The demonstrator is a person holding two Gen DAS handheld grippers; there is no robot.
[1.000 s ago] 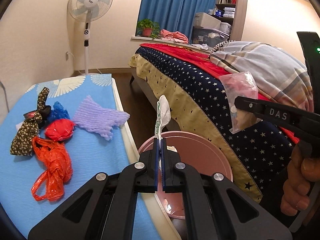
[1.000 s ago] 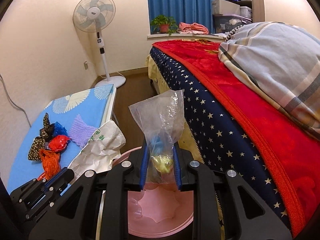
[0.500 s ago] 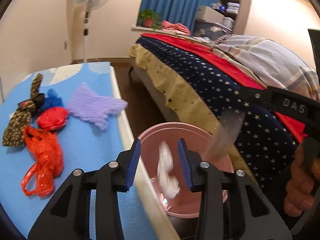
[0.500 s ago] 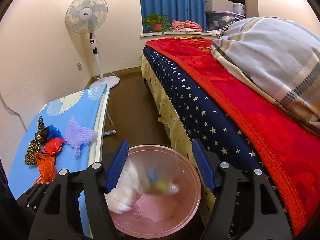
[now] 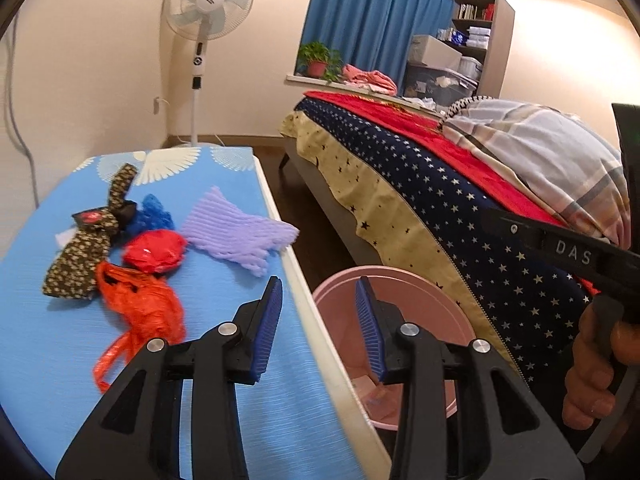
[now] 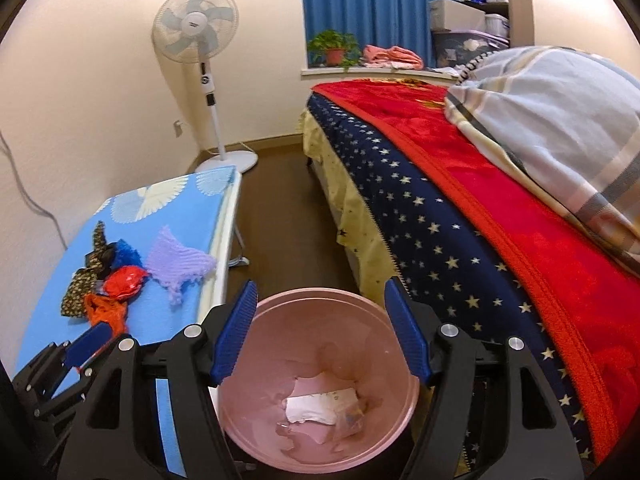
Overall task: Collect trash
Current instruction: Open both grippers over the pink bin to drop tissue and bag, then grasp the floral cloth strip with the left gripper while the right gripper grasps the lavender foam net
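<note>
Right wrist view: right gripper (image 6: 322,330) gapes empty over pink bin (image 6: 394,334) (paper inside); left gripper (image 5: 319,326) also spread.

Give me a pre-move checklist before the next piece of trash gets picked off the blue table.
1. Left gripper empty and open: ok, nothing between the blue pads.
2. Right gripper empty and open: ok, it hangs above the pink bin.
3. Dropped trash inside the bin: ok, crumpled paper lies at the bottom.
4. Trash left to collect: not ok, the orange bag, red wrapper, purple foam net, blue net and patterned wrapper remain on the blue table.
5. Nearest item free to grab: ok, the orange bag's near end lies bare.
</note>
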